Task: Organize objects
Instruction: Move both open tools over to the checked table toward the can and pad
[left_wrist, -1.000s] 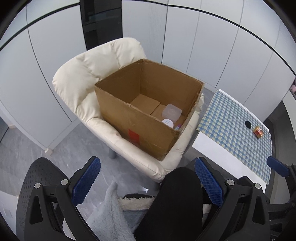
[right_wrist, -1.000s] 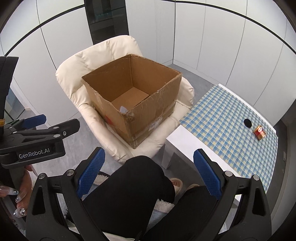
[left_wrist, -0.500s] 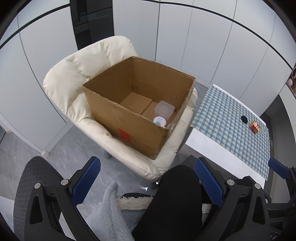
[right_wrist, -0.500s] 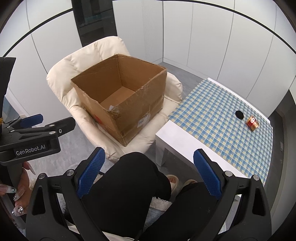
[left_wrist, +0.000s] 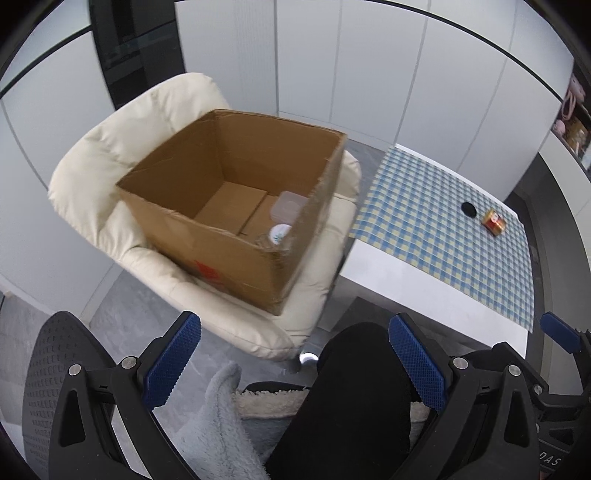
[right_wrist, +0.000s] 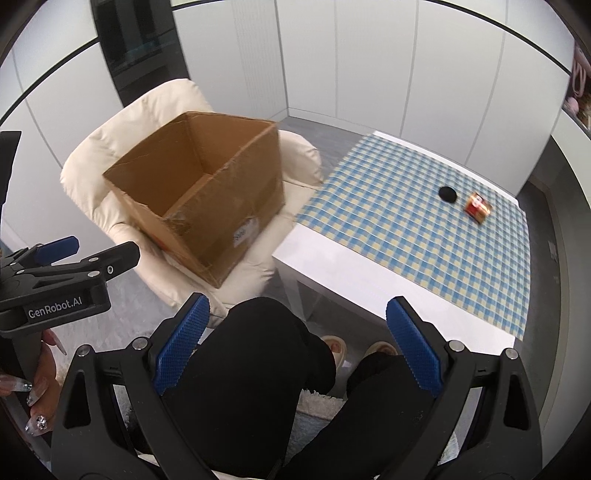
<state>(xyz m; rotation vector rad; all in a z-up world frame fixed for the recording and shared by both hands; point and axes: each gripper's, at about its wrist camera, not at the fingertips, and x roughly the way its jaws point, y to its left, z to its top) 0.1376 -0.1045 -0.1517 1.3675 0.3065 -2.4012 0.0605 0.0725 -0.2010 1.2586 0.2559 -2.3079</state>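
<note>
An open cardboard box (left_wrist: 236, 236) (right_wrist: 221, 206) rests on a cream armchair (left_wrist: 122, 140) (right_wrist: 122, 136). Inside it lie a clear plastic container (left_wrist: 290, 203) and a white round lid (left_wrist: 279, 232). On the checked tablecloth (left_wrist: 436, 225) (right_wrist: 406, 221) sit a small red and gold can (left_wrist: 493, 221) (right_wrist: 478, 207) on its side and a black round object (left_wrist: 468, 208) (right_wrist: 447, 193). My left gripper (left_wrist: 295, 360) and right gripper (right_wrist: 297, 343) hang open and empty above the person's black-clad knees, well short of the box and table.
The white table (right_wrist: 332, 258) stands right of the armchair. A black chair back (left_wrist: 55, 354) is at the lower left. Slippered feet (right_wrist: 334, 345) rest on the floor. White wall panels stand behind, and shelves (left_wrist: 572, 125) at the far right.
Both views have swung right: the box and chair have slid left in the frames, and more of the checked table with the can shows. Both grippers stay open.
</note>
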